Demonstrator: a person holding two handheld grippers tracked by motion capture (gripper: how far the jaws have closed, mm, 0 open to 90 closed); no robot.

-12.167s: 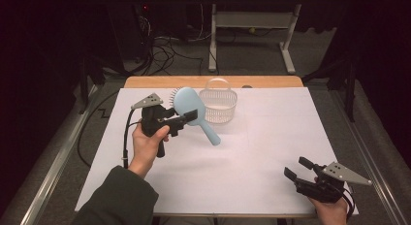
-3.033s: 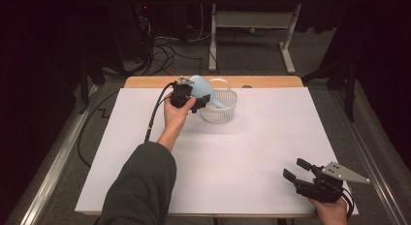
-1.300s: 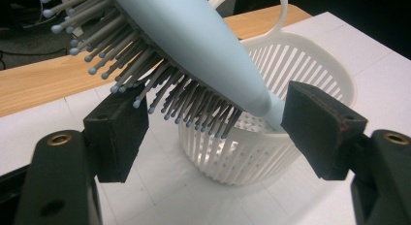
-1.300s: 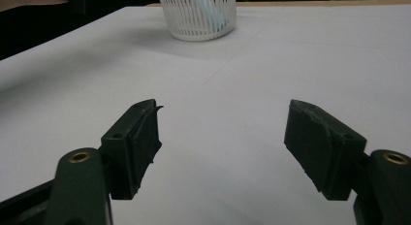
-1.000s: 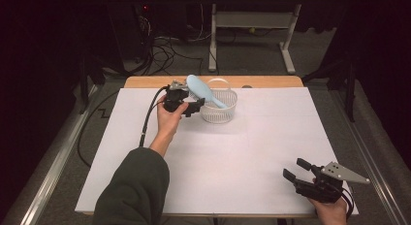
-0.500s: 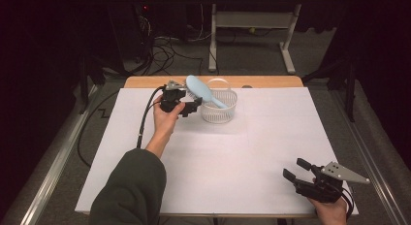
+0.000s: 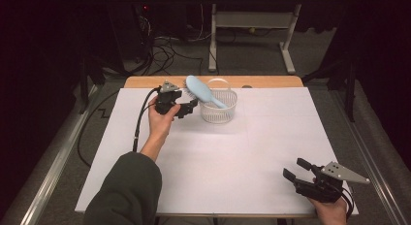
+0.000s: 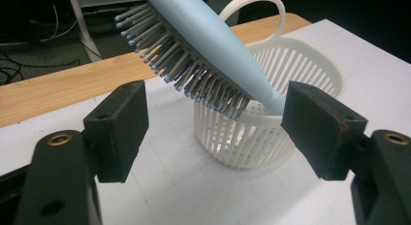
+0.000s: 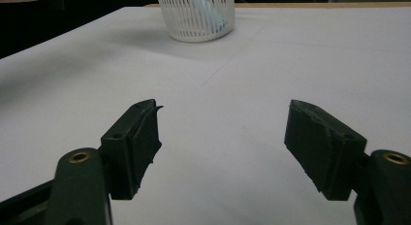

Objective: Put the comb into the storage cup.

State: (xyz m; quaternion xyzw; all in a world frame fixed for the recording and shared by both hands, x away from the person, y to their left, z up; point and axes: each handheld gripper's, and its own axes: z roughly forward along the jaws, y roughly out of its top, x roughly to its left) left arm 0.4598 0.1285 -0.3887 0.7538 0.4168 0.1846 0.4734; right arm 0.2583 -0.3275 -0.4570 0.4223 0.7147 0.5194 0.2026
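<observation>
White paper [image 7: 242, 152] covers the wooden table [image 7: 145, 82], dark room around; both claws [image 8: 213, 133] [image 9: 223, 137] spread.

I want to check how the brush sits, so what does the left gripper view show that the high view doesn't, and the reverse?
Left gripper view alone: the blue hairbrush's bristles pointing down, resting on the white basket's rim, handle end inside. High view alone: the person's left hand, the right gripper open near the table's front edge. Both: the left gripper open beside the basket, not touching the brush.
</observation>
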